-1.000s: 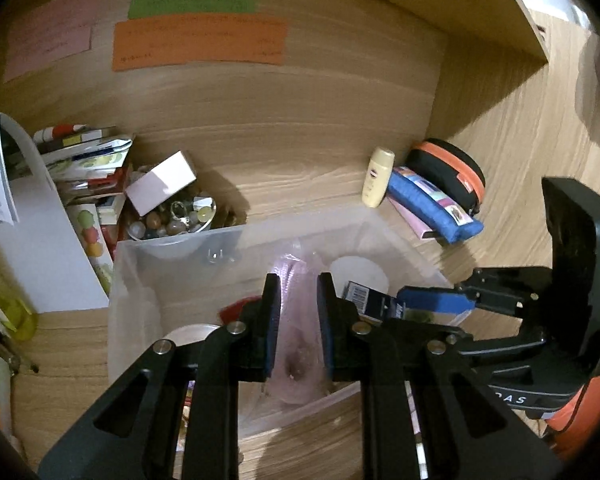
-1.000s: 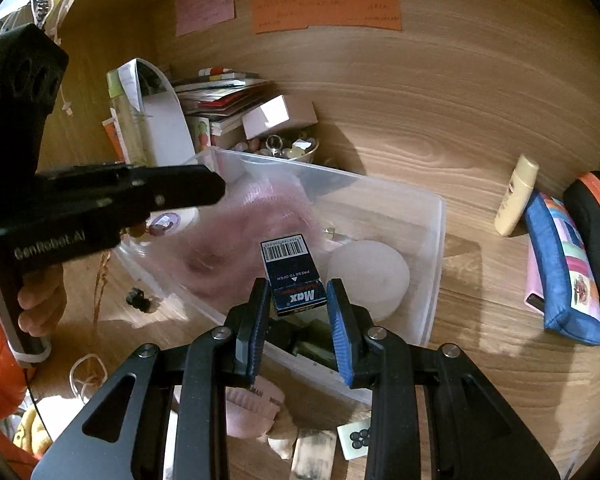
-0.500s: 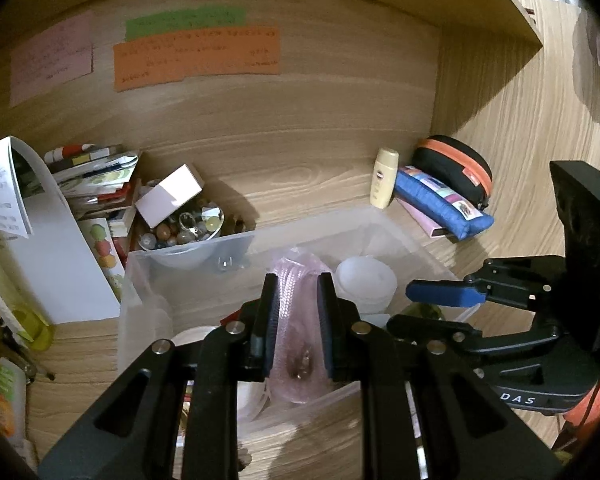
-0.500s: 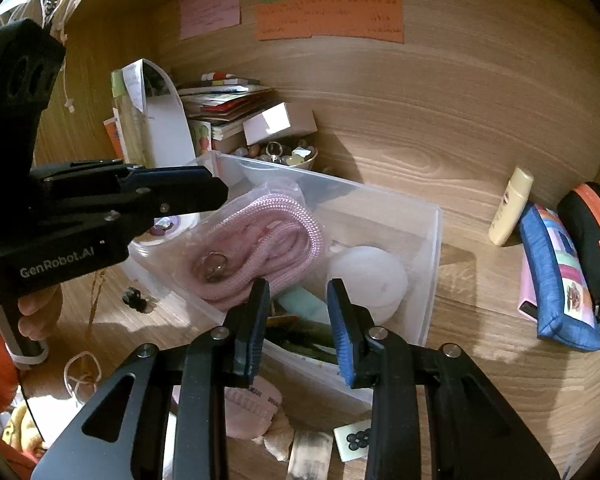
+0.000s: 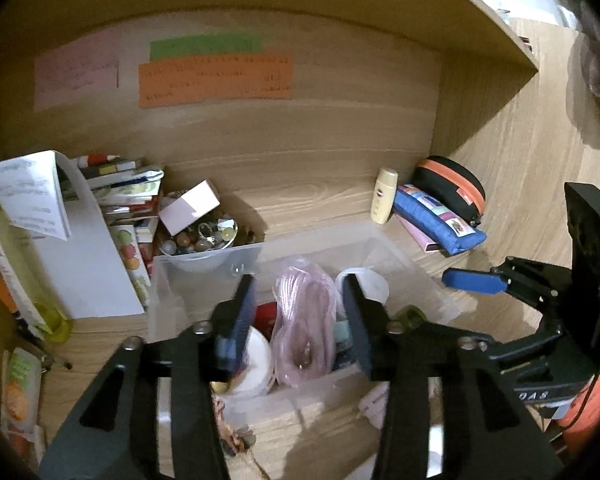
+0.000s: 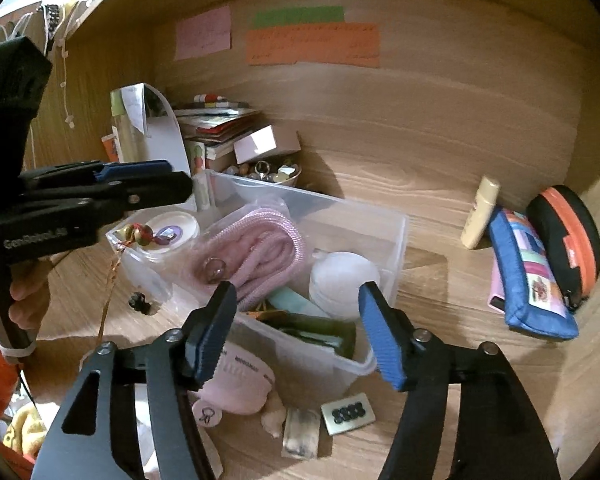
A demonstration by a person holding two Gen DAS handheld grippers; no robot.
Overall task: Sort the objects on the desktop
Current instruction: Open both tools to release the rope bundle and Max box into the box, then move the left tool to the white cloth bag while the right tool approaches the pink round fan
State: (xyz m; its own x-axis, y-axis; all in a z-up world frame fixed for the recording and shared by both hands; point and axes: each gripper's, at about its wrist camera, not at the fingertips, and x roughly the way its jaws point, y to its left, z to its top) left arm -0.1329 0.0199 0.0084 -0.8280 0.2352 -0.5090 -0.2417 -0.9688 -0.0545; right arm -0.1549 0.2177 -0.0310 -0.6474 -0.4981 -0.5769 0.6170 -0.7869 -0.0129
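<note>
**Clear bin loaded; both grippers released above it**

The clear plastic bin (image 6: 380,236) sits on the wooden desk (image 6: 440,280), directly ahead of and below both grippers. Inside: a bagged pink cord (image 6: 260,248) at centre, a white round pad (image 6: 342,280) to its right, a round white tub (image 6: 168,232) at the left end, green items (image 6: 320,332) at the near wall. The left gripper (image 5: 300,320) and the right gripper (image 6: 296,332) are both opening, nothing between the jaws. Beyond the bin stands a bowl of beads (image 6: 272,172).
</note>
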